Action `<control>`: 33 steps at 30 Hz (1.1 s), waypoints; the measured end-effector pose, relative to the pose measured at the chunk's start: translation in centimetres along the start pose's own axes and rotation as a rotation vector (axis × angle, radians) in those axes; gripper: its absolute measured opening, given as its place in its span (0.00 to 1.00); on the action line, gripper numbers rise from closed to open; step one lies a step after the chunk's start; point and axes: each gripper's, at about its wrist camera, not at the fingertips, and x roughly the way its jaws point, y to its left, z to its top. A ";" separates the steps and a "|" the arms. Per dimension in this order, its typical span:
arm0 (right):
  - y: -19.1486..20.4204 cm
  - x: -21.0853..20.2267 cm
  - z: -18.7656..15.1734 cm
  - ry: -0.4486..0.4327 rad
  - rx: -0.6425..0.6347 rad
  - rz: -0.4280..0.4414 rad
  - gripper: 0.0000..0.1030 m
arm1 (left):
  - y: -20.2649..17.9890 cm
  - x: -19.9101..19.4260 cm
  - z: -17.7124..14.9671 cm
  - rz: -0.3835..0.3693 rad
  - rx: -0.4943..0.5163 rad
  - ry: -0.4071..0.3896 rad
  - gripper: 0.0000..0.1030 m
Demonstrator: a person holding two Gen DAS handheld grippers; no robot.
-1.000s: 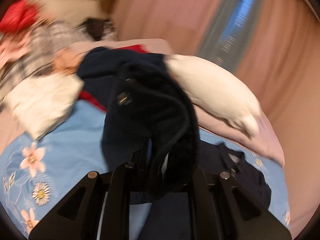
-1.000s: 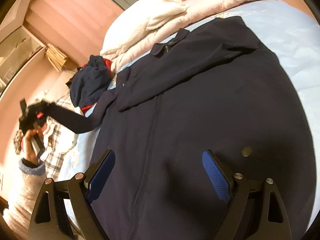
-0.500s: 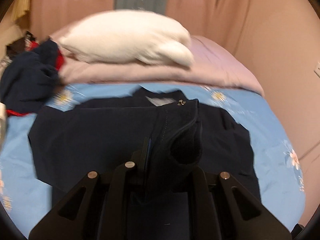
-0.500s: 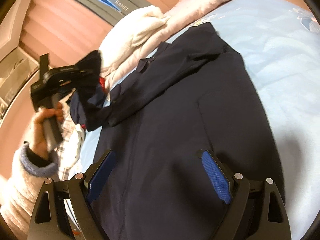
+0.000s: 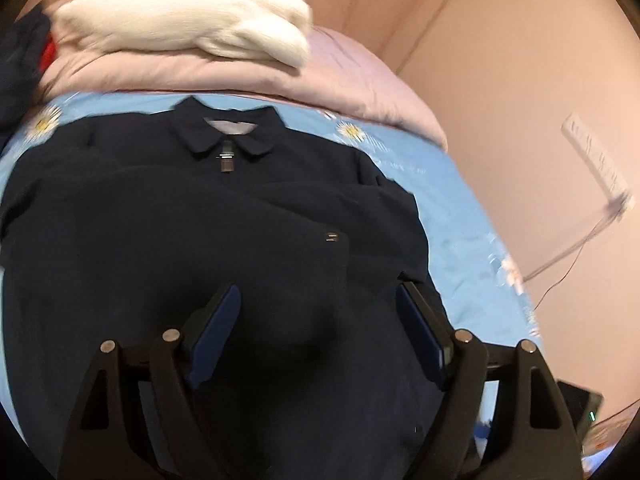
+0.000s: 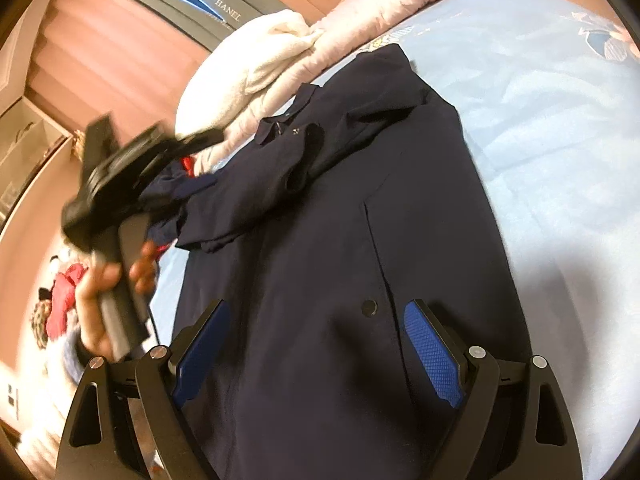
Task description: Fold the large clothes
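Observation:
A navy jacket (image 5: 200, 240) lies face up on the blue flowered sheet (image 5: 460, 216), collar (image 5: 228, 140) toward the pillows. One sleeve lies folded across the chest, its cuff (image 5: 332, 240) just ahead of my left gripper (image 5: 318, 292). The left jaws are opening, with nothing between the blue pads (image 5: 218, 332). My right gripper (image 6: 318, 308) hovers open over the jacket's (image 6: 340, 248) lower front, holding nothing. At the left of the right wrist view, blurred, is the hand (image 6: 100, 280) that carries the left gripper. The folded cuff (image 6: 298, 174) lies nearby.
A white blanket (image 5: 180, 12) lies on a pink quilt (image 5: 340, 80) at the head of the bed. Dark and red clothes (image 5: 20, 52) are heaped at the far left. A power strip (image 5: 596, 164) hangs on the pink wall at right. A dark device (image 5: 580, 404) lies at the bed's near right.
The left gripper swung the sleeve from the left across the jacket's chest, sank toward it and let go; its jaws went from shut to wide. The right gripper stayed open and barely shifted.

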 end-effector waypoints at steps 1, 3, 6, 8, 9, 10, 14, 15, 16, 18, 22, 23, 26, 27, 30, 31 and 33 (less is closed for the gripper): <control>0.3 -0.2 0.5 0.004 -0.003 0.006 0.86 | 1.2 -1.1 -0.3 -0.004 -0.025 -0.020 0.80; 1.1 -0.1 1.7 0.014 -0.012 0.019 0.86 | 4.4 -3.5 -0.6 0.036 -0.073 -0.070 0.82; 2.2 0.9 3.6 0.049 -0.018 0.075 0.86 | 9.6 -5.9 -1.1 0.105 -0.175 -0.120 0.82; 3.0 2.6 5.2 0.064 -0.030 0.094 0.86 | 13.4 -7.1 -1.8 0.133 -0.263 -0.161 0.82; 3.4 4.2 6.5 0.070 -0.044 0.092 0.86 | 14.8 -7.4 -2.0 0.131 -0.302 -0.177 0.82; 3.4 5.0 7.1 0.064 -0.046 0.097 0.86 | 16.1 -7.6 -2.4 0.115 -0.346 -0.189 0.82; 2.4 11.1 10.3 0.068 0.025 0.033 0.86 | 19.4 -7.1 -2.6 0.046 -0.450 -0.197 0.82; 2.4 12.0 10.4 0.080 0.043 0.022 0.86 | 19.7 -6.7 -2.4 0.033 -0.457 -0.197 0.82; 2.3 12.6 10.5 0.087 0.057 0.025 0.86 | 20.1 -6.4 -2.2 0.019 -0.467 -0.196 0.82; 2.1 14.3 10.8 0.097 0.091 0.040 0.81 | 20.6 -5.1 -1.5 -0.036 -0.497 -0.189 0.82; 2.9 15.6 11.2 0.125 0.060 -0.006 0.51 | 21.3 -2.5 -0.8 -0.071 -0.522 -0.136 0.82; 3.1 15.9 11.2 0.136 0.043 -0.024 0.44 | 21.5 -1.7 -0.6 -0.045 -0.537 -0.132 0.82; 3.9 15.6 11.6 0.143 0.000 -0.061 0.14 | 22.4 -0.9 -0.3 -0.020 -0.572 -0.150 0.81; 4.4 15.4 11.9 0.128 -0.021 -0.057 0.10 | 22.5 -1.0 -0.1 -0.005 -0.575 -0.179 0.80; 5.7 12.4 12.9 0.003 -0.091 -0.035 0.09 | 22.9 -1.8 0.3 0.037 -0.565 -0.258 0.75; 5.6 11.7 13.0 -0.028 -0.104 -0.042 0.09 | 23.2 -1.6 0.3 0.037 -0.576 -0.258 0.72; 4.9 11.9 12.8 -0.008 -0.118 -0.062 0.09 | 23.6 -1.1 0.2 0.057 -0.592 -0.249 0.71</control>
